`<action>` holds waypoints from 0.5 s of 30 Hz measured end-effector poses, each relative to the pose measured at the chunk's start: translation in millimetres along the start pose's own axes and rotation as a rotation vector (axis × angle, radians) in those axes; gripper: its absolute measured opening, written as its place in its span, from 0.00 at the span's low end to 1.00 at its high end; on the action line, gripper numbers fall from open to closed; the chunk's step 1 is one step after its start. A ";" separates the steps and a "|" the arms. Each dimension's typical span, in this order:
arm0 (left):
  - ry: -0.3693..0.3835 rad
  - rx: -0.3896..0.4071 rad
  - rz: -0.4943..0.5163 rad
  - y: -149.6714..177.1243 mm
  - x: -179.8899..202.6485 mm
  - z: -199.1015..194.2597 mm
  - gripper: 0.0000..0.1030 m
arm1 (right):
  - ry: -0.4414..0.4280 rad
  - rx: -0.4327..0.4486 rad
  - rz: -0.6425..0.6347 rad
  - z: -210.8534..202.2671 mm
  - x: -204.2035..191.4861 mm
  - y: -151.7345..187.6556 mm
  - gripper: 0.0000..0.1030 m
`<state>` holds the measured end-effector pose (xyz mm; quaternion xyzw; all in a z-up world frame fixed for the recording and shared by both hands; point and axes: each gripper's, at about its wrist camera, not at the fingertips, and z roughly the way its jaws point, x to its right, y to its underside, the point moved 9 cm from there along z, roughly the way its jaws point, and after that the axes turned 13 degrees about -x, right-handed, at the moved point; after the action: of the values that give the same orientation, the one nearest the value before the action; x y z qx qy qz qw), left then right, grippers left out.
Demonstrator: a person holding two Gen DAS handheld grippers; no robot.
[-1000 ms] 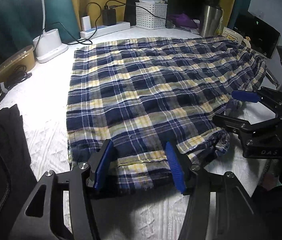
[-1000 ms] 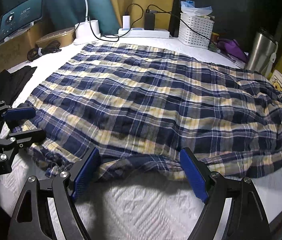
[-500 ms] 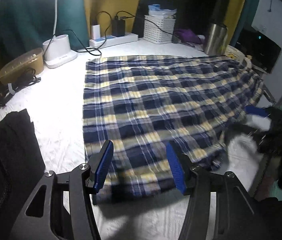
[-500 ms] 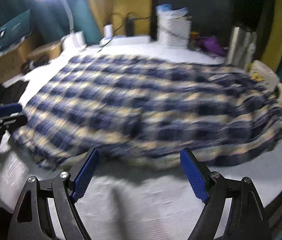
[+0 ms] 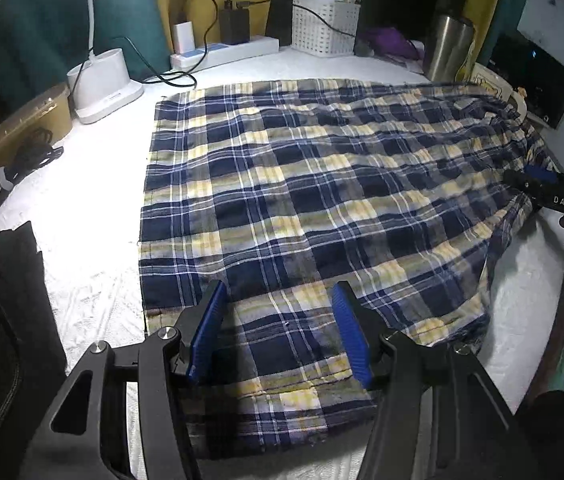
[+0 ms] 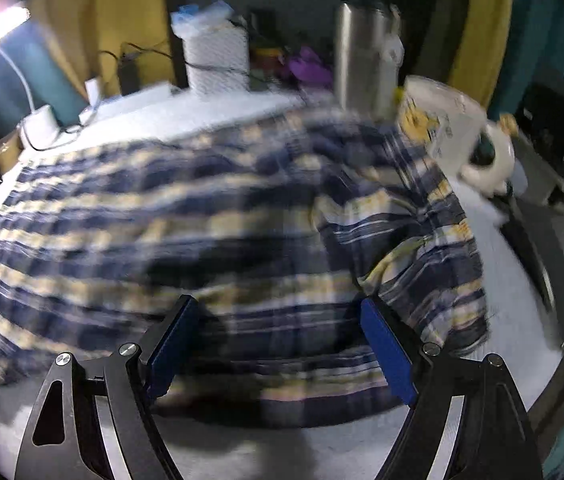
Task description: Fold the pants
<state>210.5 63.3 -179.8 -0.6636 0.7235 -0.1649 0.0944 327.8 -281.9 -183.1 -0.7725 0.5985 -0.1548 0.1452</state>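
Observation:
Navy, yellow and white plaid pants (image 5: 321, 200) lie spread flat on the white-covered table (image 5: 82, 208). My left gripper (image 5: 278, 332) hovers open over their near left corner, with cloth under the blue pads but nothing pinched. In the left wrist view my right gripper (image 5: 537, 184) shows at the far right, by the rumpled right end of the pants. The right wrist view is blurred by motion. There the right gripper (image 6: 282, 344) stands wide open over the near edge of the pants (image 6: 162, 220), close to their bunched right end, with nothing between its fingers.
Along the back stand a white lamp base (image 5: 102, 84), a power strip (image 5: 226, 54), a white basket (image 5: 323, 26) and a steel tumbler (image 5: 447, 46). A mug (image 6: 441, 128) touches the pants' far right end. Black cloth (image 5: 2, 300) lies at the left.
My right gripper has swept to the right along the near edge, from the pants' left part to their right end. The left gripper has shifted slightly over the near left corner. Both stay open.

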 end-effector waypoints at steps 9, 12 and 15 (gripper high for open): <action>-0.024 0.013 0.004 -3.3 2.6 -13.2 0.53 | -0.051 0.056 0.053 -32.7 11.4 21.0 0.82; -0.020 0.060 0.006 -10.0 7.0 -27.0 0.53 | -0.070 0.069 0.076 -47.0 15.5 31.7 0.85; -0.016 0.099 0.000 -17.5 9.9 -37.3 0.53 | -0.077 0.070 0.102 -55.7 20.3 45.0 0.89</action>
<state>212.5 56.6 -138.0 -0.6595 0.7137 -0.1950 0.1328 270.0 -314.6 -149.5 -0.7408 0.6254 -0.1381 0.2025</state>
